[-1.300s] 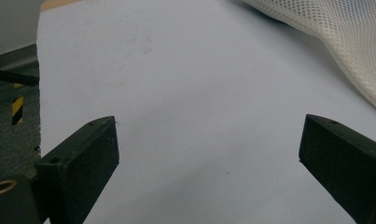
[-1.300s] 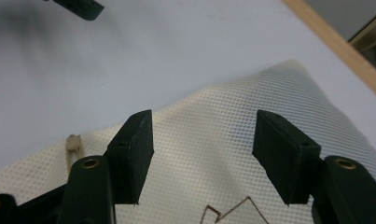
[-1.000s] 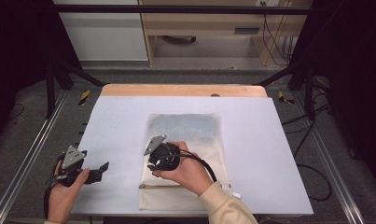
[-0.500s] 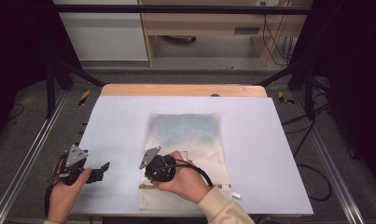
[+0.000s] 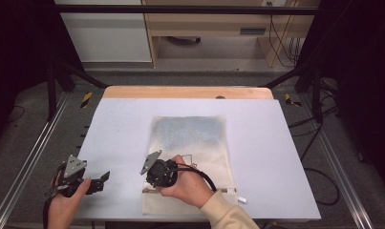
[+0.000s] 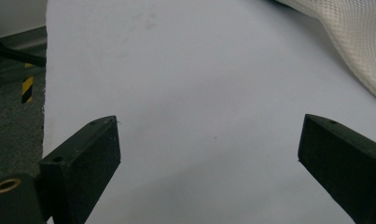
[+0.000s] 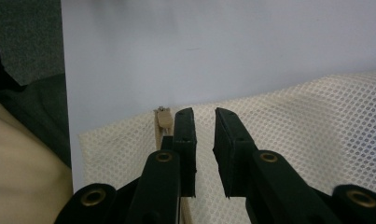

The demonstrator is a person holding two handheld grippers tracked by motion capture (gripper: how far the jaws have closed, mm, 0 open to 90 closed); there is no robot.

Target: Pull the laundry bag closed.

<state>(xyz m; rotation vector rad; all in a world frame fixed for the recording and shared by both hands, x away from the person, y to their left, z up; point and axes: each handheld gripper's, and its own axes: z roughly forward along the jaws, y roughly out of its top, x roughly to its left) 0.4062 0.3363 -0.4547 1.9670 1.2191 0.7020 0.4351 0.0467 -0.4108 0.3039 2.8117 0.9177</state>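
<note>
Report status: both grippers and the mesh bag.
Left gripper open, over bare table. Right gripper nearly shut over mesh bag, by its zipper end. Nothing in the way.

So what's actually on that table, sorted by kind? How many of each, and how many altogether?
Mesh bags: 1, a cream mesh bag lying flat, with a tan zipper at its near end.
Hand-held tongs: 2, the left tongs over bare tabletop, the right tongs at the bag's near left edge.
Total: 3
</note>
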